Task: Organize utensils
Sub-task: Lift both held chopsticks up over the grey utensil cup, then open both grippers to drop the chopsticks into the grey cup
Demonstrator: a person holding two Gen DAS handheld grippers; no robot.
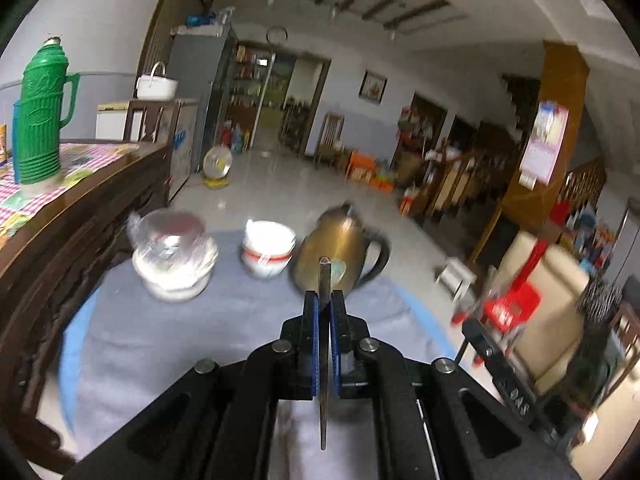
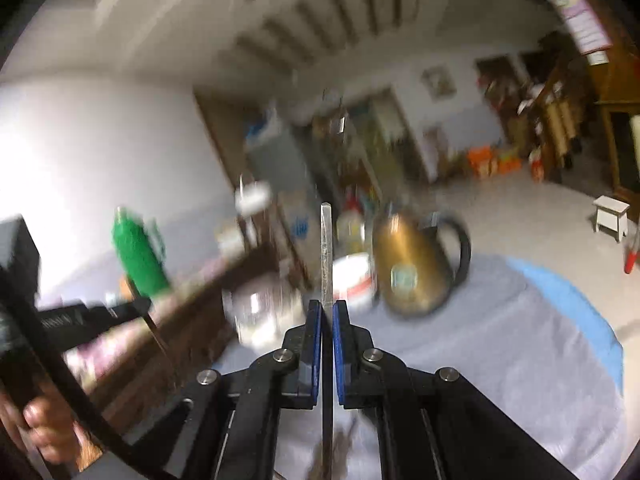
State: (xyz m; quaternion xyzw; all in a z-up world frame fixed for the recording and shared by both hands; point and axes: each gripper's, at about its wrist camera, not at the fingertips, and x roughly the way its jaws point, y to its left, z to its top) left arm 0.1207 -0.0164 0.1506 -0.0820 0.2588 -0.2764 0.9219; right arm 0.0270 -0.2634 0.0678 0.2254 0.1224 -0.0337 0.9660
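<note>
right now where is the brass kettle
Left wrist view: the brass kettle stands at the table's far edge on the grey cloth, right of the stacked white bowls.

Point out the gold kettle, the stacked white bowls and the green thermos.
gold kettle [image 1: 334, 248]: left wrist view, body.
stacked white bowls [image 1: 267, 250]: left wrist view, outer wall.
green thermos [image 1: 40, 120]: left wrist view, ribbed body.

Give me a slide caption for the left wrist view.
Left claw clamps a thin metal utensil upright before a brass kettle and stacked bowls.
</note>
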